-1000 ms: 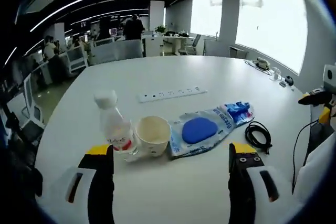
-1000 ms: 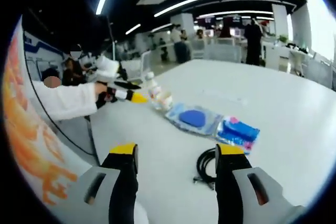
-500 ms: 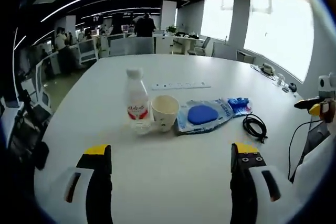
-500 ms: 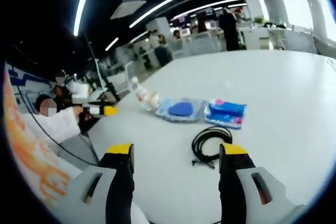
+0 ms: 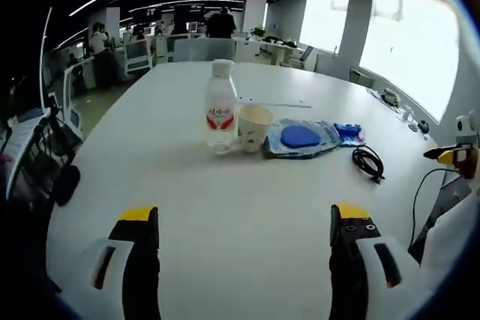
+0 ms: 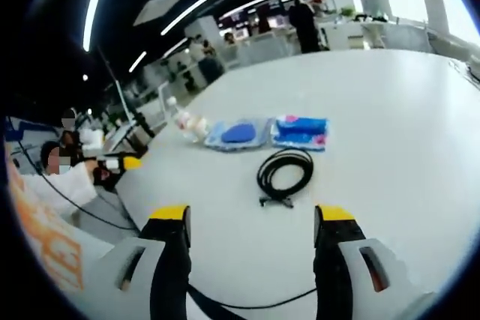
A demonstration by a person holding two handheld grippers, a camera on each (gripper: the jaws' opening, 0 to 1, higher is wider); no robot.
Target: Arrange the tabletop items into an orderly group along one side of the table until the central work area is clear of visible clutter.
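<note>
The left gripper (image 5: 236,226) is hovering over the white table (image 5: 225,200) with its fingers (image 5: 139,222) spread wide and gripping nothing. Well ahead, a clear water bottle (image 5: 220,106) is standing upright just beside a paper cup (image 5: 254,126), with a blue-padded plastic pack (image 5: 302,139) lying next to the cup and a coiled black cable (image 5: 367,161) beyond. The right gripper (image 6: 251,222) is likewise holding its fingers (image 6: 171,219) apart and empty, the cable coil (image 6: 285,174) lying just ahead of them.
</note>
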